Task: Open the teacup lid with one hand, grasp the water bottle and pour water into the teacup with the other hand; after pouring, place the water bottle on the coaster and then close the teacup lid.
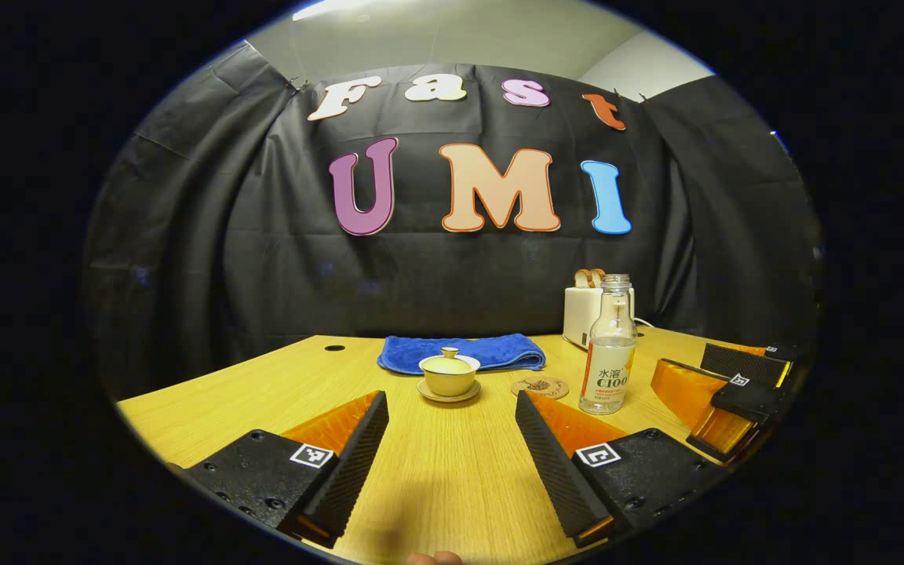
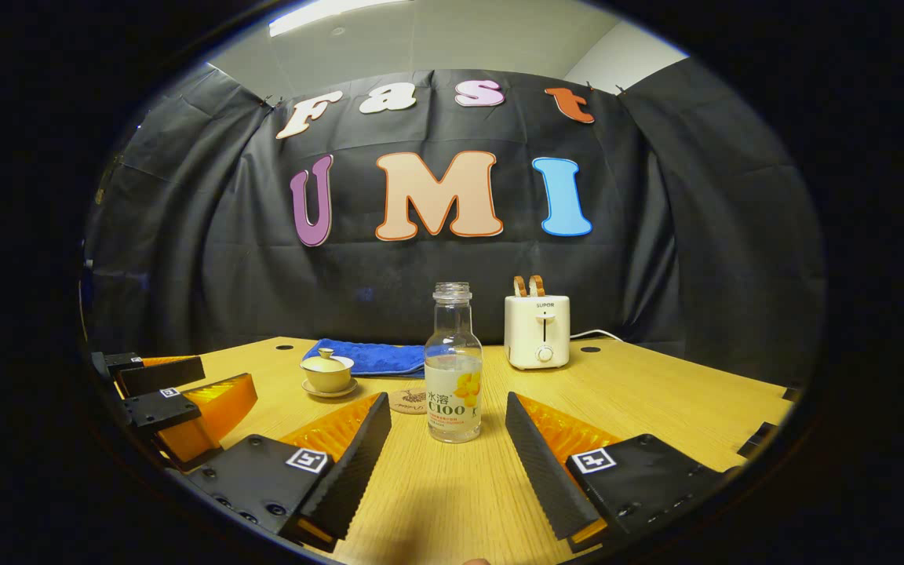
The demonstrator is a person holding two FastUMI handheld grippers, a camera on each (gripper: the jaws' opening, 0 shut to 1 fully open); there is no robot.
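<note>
Left hand-held gripper [image 1: 452,451] is held wide open, nothing gripped — lidded teacup [image 1: 450,374] stands ahead on the bench [image 1: 436,486]. Right hand-held gripper [image 2: 448,451] is likewise spread, empty — water bottle [image 2: 453,365] upright just beyond its fingertips, coaster [image 2: 409,401] beside it.

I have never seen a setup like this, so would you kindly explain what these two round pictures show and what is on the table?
A person holds a two-finger gripper in each hand, and each gripper carries a camera that looks forward along its own fingers. The left gripper faces a lidded teacup on its saucer; the right gripper faces an uncapped water bottle. Both are open and hold nothing. On the wooden table there are also a round coaster, a folded blue towel and a white toaster.
</note>
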